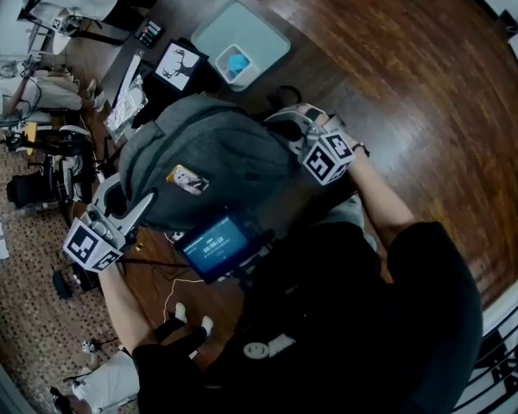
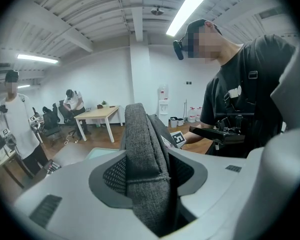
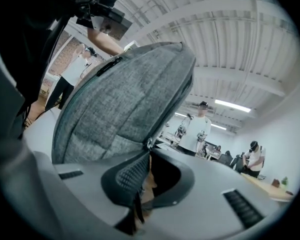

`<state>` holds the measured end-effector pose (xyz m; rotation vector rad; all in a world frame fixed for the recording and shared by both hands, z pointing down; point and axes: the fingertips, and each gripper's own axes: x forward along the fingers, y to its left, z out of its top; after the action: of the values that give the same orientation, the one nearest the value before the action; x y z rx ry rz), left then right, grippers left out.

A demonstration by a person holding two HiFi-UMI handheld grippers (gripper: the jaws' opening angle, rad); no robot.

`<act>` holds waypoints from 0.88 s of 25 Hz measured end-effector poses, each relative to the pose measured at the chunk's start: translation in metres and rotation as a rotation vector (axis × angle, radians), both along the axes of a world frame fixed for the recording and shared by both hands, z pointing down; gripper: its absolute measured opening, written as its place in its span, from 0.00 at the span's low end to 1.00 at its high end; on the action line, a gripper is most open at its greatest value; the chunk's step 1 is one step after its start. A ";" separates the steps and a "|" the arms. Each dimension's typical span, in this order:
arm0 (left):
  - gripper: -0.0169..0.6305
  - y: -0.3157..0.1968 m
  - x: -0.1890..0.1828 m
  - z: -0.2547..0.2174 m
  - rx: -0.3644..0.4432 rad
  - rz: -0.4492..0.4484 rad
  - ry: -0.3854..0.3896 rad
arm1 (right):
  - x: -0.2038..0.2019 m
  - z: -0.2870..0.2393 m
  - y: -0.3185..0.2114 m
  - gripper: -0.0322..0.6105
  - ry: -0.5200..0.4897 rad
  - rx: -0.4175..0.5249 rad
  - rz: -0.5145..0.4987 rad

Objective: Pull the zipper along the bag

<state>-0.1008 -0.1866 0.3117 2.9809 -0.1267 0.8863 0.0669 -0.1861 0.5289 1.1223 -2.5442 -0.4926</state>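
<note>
Bag: grey fabric backpack (image 1: 211, 158) standing on a dark wooden table (image 1: 397, 76), held between the two grippers; none of its inside shows.
Left gripper: the left gripper (image 2: 149, 176) has its jaws partly closed and clamped on a thick fold of the bag's grey fabric. The fold fills the gap between the pads and rises straight up beyond the tips.
Right gripper: the right gripper (image 3: 145, 171) has its jaws pressed together on the zipper pull (image 3: 146, 184), a tan tab sitting deep between the pads.
Slider: small metal slider (image 3: 149, 142) just beyond the right jaw tips, at the bag's seam.
Zipper track: thin line (image 3: 77, 104) climbing the bag's curved edge away from the right jaws.
Tray: pale blue tray (image 1: 263, 28) on the table beyond the bag, well apart from both pairs of jaws. It holds a white square cup (image 1: 235, 63) with something blue inside that is too small to name.
Open room: bare wood spreads wide on the outer side of the right jaws. On the outer side of the left jaws the table ends near the gripper, with speckled floor (image 1: 17, 317) and gear past it.
Hidden: in the head view the bag's bulge covers the right jaw tips. The fold covers the bag's far side in the left gripper view.
</note>
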 end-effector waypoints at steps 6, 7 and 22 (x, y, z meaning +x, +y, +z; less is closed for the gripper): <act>0.31 -0.002 -0.002 0.002 0.015 -0.011 0.017 | 0.010 -0.006 -0.002 0.07 0.002 0.023 0.060; 0.32 -0.003 -0.002 0.002 0.017 -0.014 0.026 | 0.013 -0.009 -0.002 0.07 -0.006 0.016 0.076; 0.32 -0.007 -0.003 0.001 0.030 -0.001 0.077 | 0.015 0.017 0.023 0.24 0.076 -0.197 -0.065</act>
<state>-0.1037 -0.1932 0.3131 3.0377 -0.1404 0.7750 0.0816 -0.1636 0.5457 0.9363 -2.5055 -0.2870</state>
